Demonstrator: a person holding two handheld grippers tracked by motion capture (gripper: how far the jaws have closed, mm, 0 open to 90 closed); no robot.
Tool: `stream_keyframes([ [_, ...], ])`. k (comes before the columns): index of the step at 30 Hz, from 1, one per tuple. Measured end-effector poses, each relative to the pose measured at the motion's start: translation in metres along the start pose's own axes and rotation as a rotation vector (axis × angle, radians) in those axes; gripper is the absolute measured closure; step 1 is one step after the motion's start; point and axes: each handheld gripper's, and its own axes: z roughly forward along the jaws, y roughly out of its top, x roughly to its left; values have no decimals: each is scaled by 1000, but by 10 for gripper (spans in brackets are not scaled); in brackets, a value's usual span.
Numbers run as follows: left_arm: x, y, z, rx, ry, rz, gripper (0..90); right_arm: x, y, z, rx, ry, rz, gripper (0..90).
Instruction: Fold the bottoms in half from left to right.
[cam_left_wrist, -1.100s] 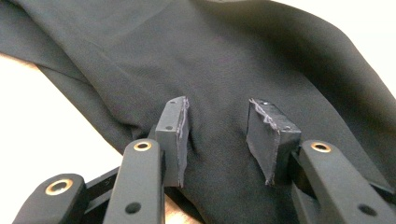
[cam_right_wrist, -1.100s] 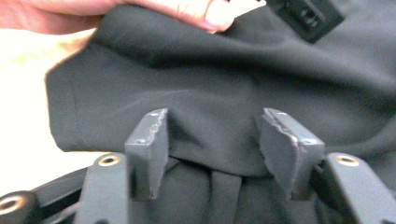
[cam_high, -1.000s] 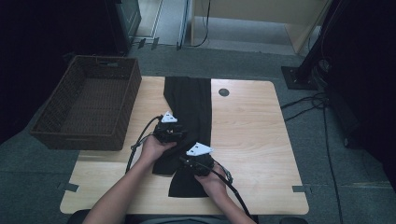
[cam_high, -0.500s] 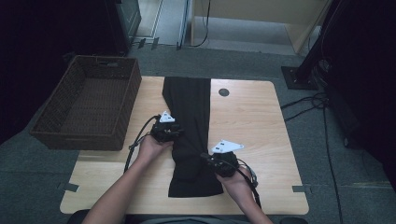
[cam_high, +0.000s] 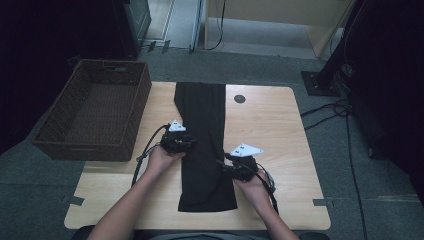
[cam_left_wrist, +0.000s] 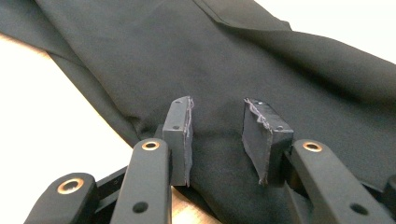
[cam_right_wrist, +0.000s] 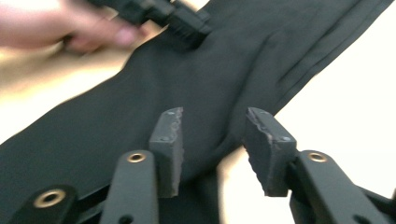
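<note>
a long black garment (cam_high: 202, 145), folded into a narrow strip, lies flat on the wooden desk (cam_high: 280, 130). its long axis runs from the person's edge of the desk straight away toward the far edge, so one short end points at the person and the other at the far side, just past both hand-held grippers.

the left hand-held gripper (cam_high: 186, 145) sits at the strip's left edge, about halfway along it, pointing across the cloth. in the left gripper view (cam_left_wrist: 217, 135) its jaws stand partly apart with the black fabric lying under and between them; the pads rest on or just above the cloth with a gap between them, pinching nothing that can be made out.

the right hand-held gripper (cam_high: 227, 167) is at the strip's right edge, nearer the person than the left one, aimed across the garment toward it. its jaws have just been opening; in the right gripper view (cam_right_wrist: 212, 149) they stand apart, with the garment's edge (cam_right_wrist: 219, 149) below and between them, not pressed by the pads.

a brown woven basket (cam_high: 95, 107) stands beyond the left hand-held gripper's outer side, at the desk's left edge, well apart from the cloth.
</note>
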Motion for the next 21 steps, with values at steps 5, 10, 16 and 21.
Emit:
stream_keyframes([
  [5, -4, -3, -2, -2, -8, -12, 623, -28, 20, 35, -38, -37, 69, 484],
  [10, -10, -6, -5, 5, -11, -4, 616, -59, 40, 75, -39, -122, 116, 415],
  [16, -18, -11, -8, -2, -11, -1, 611, -88, 54, 110, -41, -167, 213, 393],
  [21, -21, -15, -10, -4, -12, -5, 610, -86, 65, 131, -3, -215, 176, 395],
])
